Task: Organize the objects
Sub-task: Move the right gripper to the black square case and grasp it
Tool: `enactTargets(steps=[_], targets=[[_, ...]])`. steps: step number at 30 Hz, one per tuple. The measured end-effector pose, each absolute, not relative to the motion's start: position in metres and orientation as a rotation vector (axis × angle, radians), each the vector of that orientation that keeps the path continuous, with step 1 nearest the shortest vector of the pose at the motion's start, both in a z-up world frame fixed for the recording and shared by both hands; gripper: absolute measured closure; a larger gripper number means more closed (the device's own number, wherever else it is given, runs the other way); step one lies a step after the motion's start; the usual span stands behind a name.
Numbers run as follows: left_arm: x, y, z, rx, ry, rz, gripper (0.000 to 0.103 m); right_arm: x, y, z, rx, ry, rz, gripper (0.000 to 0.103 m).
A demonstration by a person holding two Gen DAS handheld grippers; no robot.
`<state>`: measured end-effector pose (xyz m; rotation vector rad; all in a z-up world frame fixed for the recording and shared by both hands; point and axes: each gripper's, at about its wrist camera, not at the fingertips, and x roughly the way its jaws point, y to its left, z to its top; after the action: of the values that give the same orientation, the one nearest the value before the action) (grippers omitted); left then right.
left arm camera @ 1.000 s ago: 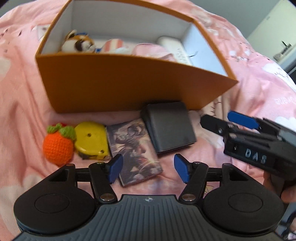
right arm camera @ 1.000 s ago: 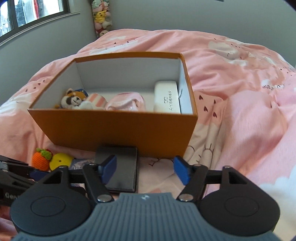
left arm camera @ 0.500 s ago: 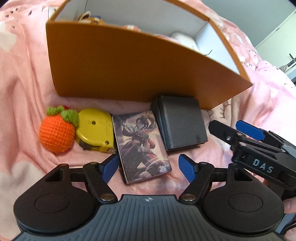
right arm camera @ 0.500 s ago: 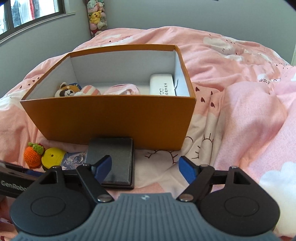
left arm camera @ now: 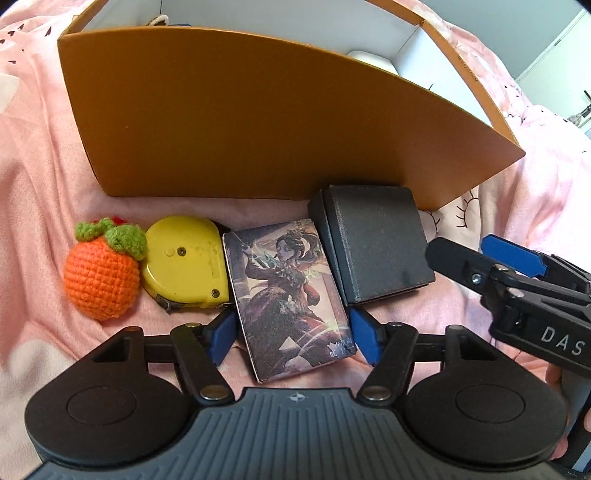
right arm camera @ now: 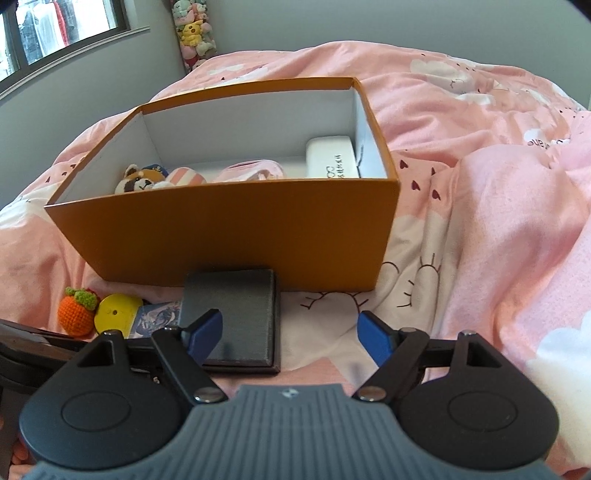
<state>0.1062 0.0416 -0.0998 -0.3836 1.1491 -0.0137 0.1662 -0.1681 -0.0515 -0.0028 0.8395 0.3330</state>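
A picture-printed card box [left arm camera: 291, 295] lies on the pink bedspread in front of the orange box [left arm camera: 258, 129]. My left gripper [left arm camera: 293, 338] straddles its near end with jaws closing; the pads flank it closely without a clear squeeze. Left of it are a yellow tape measure [left arm camera: 184, 262] and a crocheted orange [left arm camera: 101, 273]; to its right is a black box [left arm camera: 376, 247]. My right gripper [right arm camera: 290, 334] stands open low over the black box [right arm camera: 236, 317], its left finger above the lid, holding nothing. It also shows in the left wrist view, right gripper [left arm camera: 463, 247].
The orange box [right arm camera: 236, 229] holds a plush animal [right arm camera: 138, 181], a striped pink item [right arm camera: 184, 175], pink cloth [right arm camera: 251, 171] and a white case [right arm camera: 332, 158]. Rumpled pink bedding [right arm camera: 498, 221] spreads to the right. A window and stacked plush toys [right arm camera: 192, 33] stand by the far wall.
The left gripper has come down closer to the row of items, and the card box now sits between its pads; its jaws widened, then narrowed. The right gripper's jaws spread slightly.
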Motion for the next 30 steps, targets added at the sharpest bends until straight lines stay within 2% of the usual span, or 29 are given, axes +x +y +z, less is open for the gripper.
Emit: enactTargets(steps=[5, 8, 18, 21, 22, 23, 30], targets=[[0.093, 0.046, -0.091, -0.327, 1.144, 0.004, 0.033, 0.165, -0.159, -0.052, -0.009, 0.853, 0.383, 0.02], [0.086, 0.051, -0.088, -0.309, 1.143, 0.008, 0.035, 0.167, -0.153, -0.053, -0.006, 0.873, 0.408, 0.016], [0.078, 0.061, -0.086, -0.33, 1.137, -0.008, 0.036, 0.181, -0.12, -0.064, -0.056, 0.956, 0.441, 0.013], [0.075, 0.054, -0.085, -0.33, 1.138, -0.009, 0.036, 0.185, -0.119, -0.072, -0.031, 0.997, 0.441, 0.016], [0.076, 0.054, -0.085, -0.331, 1.14, -0.009, 0.035, 0.185, -0.119, -0.073, -0.037, 0.999, 0.429, 0.024], [0.075, 0.055, -0.085, -0.332, 1.14, -0.009, 0.035, 0.185, -0.119, -0.075, -0.049, 1.001, 0.415, 0.026], [0.093, 0.048, -0.083, -0.32, 1.149, -0.008, 0.033, 0.18, -0.135, -0.072, -0.038, 0.99, 0.363, 0.027]])
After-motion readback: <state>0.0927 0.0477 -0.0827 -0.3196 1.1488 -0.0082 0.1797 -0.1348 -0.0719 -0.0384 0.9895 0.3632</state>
